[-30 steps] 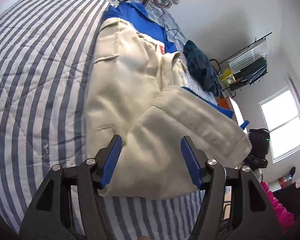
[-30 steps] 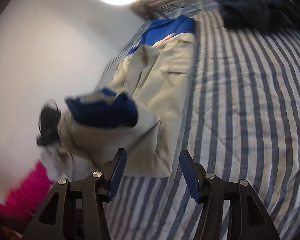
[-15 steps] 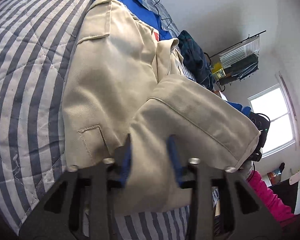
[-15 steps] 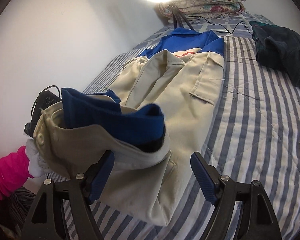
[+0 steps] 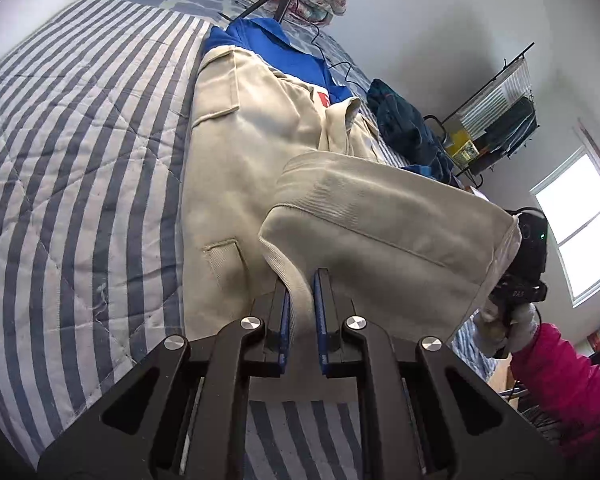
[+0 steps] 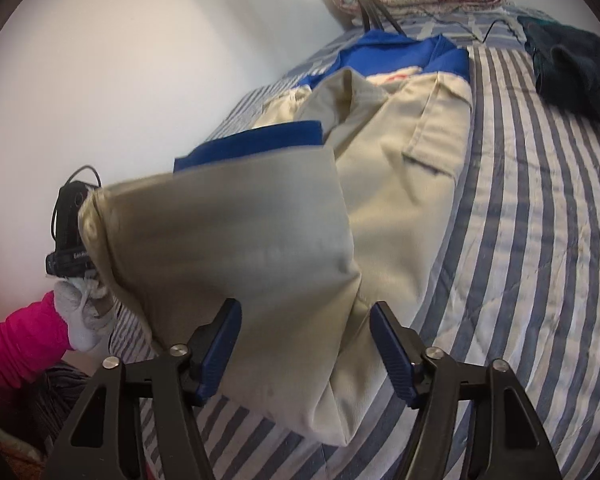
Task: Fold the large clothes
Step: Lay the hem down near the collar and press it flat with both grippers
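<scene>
The left gripper (image 5: 302, 308) has its jaws closing on the near hem of the beige garment (image 5: 256, 152), and its wrist view shows the blue pads pinching a narrow ridge of that cloth between them. The right gripper (image 6: 306, 348) has its jaws spread and closing; the other raised corner of the same hem sits between them, but the pads do not yet press on it.

This looks like the start of a fold: the bottom edge is being picked up at two points so it can be carried toward the collar. The next move, I judge, calls for the right jaws to finish closing on all layers of the hem, then for both hands to lift together and keep the edge taut, so the cloth doesn't sag or slip out on one side.

Beyond the jaws, the garment runs away from them along the striped bed (image 5: 72, 184), flat there, with a pocket flap showing and a blue shirt (image 5: 272, 50) under its far end. A dark bundle of clothing (image 6: 572, 64) lies well off to the right of the right jaws. A pink sleeve (image 6: 16, 340) shows beside the left gripper.
</scene>
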`<state>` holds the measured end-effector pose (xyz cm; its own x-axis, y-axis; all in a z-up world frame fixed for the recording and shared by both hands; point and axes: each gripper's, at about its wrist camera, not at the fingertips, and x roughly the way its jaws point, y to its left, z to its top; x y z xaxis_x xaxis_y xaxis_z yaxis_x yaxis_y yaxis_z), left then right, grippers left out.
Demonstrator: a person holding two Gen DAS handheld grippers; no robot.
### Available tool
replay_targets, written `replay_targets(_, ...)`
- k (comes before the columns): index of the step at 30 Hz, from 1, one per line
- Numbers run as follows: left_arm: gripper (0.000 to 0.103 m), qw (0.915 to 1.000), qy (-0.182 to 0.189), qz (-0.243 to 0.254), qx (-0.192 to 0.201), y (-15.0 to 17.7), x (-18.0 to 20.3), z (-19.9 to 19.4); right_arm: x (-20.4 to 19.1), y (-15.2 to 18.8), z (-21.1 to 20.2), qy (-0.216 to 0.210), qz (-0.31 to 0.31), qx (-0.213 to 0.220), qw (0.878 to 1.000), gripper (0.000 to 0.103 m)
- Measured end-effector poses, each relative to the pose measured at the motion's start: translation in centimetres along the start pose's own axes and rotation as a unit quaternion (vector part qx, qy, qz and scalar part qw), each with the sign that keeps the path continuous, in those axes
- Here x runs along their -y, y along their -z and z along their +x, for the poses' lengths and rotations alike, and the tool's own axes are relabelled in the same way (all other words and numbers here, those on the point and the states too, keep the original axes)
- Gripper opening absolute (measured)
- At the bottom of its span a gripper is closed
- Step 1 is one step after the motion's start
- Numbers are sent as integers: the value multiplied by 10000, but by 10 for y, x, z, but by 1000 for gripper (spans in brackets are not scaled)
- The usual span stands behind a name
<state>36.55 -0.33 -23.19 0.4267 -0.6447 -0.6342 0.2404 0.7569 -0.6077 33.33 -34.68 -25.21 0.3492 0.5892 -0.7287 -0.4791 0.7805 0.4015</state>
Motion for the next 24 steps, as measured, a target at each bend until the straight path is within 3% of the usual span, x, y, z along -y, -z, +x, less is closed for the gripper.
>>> replay_targets(2,11,9999,104,-29,-126,-4,-2,2,0,2,3,-34,7,-55,10000,62)
replay_targets(5,22,9992,228,-161,-291,-11,-6,10,-3,1,10,-79,-1,-102,9999,60)
replay_targets(9,22,9987,336,-256,-273,-12,-8,18,-6,-1,25,-4,1,-175,9998,60)
replay_targets(10,21,9989,325,-232,-237,-12,-7,19,-6,1,25,-31,41,-152,9999,53)
replay_targets(11,12,9991,312,-210,-185,-12,-5,18,-7,1,26,-60,89,-204,9997,31)
replay_targets(12,10,9993,310,-197,-123,-11,-2,16,-9,1,26,52,92,-229,9997,19)
replay_targets(14,7,9997,218,-94,35,-8,6,7,-16,4,18,104,47,-133,9998,7)
replay_targets(19,6,9983,-242,-7,532,3,26,-30,-30,18,-28,-94,110,319,9994,5)
replay_targets(22,7,9964,-658,-202,503,4,10,-27,-14,32,-37,-224,563,294,9977,4)
replay_targets(24,9,9960,-707,-465,274,3,-10,-11,-5,38,-27,53,638,89,9979,4)
